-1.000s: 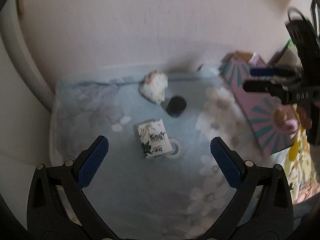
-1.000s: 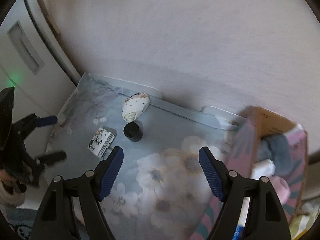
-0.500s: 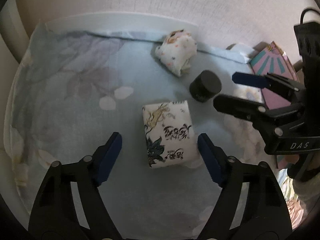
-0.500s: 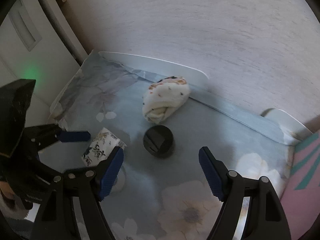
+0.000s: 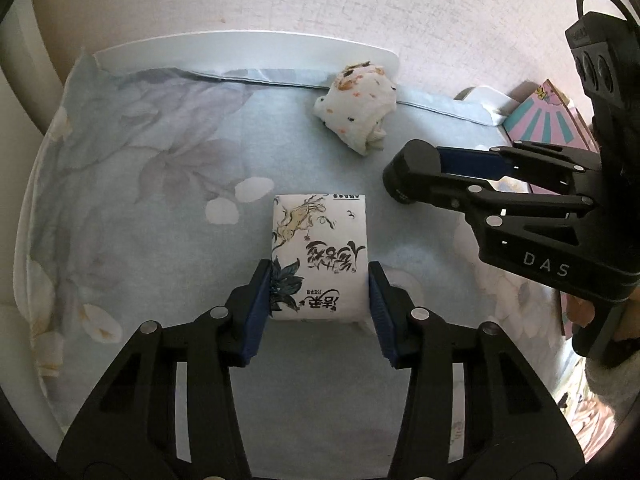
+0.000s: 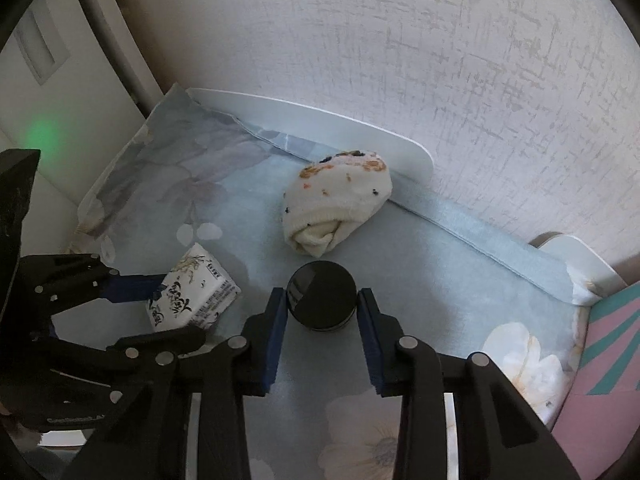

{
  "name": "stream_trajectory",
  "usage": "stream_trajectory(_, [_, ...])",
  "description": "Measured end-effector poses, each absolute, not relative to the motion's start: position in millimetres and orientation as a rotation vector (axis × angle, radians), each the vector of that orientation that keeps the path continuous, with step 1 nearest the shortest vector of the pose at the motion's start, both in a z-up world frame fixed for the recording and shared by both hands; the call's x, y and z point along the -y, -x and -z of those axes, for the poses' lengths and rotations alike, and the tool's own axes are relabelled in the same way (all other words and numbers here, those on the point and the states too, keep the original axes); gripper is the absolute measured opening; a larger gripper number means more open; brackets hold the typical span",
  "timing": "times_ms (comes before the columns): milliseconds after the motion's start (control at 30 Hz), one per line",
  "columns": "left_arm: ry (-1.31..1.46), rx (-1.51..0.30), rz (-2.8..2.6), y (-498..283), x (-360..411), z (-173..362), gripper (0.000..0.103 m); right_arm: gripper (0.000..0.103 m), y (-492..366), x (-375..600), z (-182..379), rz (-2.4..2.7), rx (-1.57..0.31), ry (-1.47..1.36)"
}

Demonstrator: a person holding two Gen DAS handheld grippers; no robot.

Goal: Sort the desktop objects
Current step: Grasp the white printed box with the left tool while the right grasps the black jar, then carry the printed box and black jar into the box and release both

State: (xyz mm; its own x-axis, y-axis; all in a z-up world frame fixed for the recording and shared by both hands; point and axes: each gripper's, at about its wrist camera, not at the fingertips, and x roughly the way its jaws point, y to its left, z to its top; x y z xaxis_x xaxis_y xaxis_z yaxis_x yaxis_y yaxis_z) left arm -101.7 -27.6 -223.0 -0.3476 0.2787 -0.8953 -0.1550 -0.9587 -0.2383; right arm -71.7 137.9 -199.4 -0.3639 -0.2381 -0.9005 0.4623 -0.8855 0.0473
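A white tissue pack (image 5: 320,248) with ink-style print lies on the floral cloth. My left gripper (image 5: 319,280) straddles its near end, jaws closing, and both blue pads touch its sides. A short black round jar (image 6: 322,300) stands just right of the pack. My right gripper (image 6: 322,304) is around it, jaws closing, with a pad against each side. In the right wrist view the left gripper (image 6: 160,312) appears at the left on the tissue pack (image 6: 196,292). The right gripper (image 5: 416,170) hides most of the jar in the left wrist view.
A rolled white cloth (image 6: 340,204) with orange and dark spots lies behind the jar, near the white raised rim (image 5: 240,44) and the wall. A pink box with teal rays (image 6: 608,352) stands at the right. A person's hand (image 5: 624,320) holds the right gripper.
Both grippers have come down toward the cloth and narrowed. The left one now clasps the tissue pack; the right one has moved in around the black jar.
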Motion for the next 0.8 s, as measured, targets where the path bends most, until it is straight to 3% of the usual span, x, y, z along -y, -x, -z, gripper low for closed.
stream_trajectory(267, [1.57, 0.118, -2.411, 98, 32, 195, 0.042, 0.032, 53, -142, 178, 2.287, -0.257, -1.465])
stream_trajectory(567, [1.496, 0.153, -2.409, 99, 32, 132, 0.042, 0.032, 22, -156, 112, 2.363, -0.172, -1.42])
stream_trajectory(800, [1.397, 0.027, -2.377, 107, -11, 93, 0.042, 0.032, 5, -203, 73, 2.468, 0.002, -1.381])
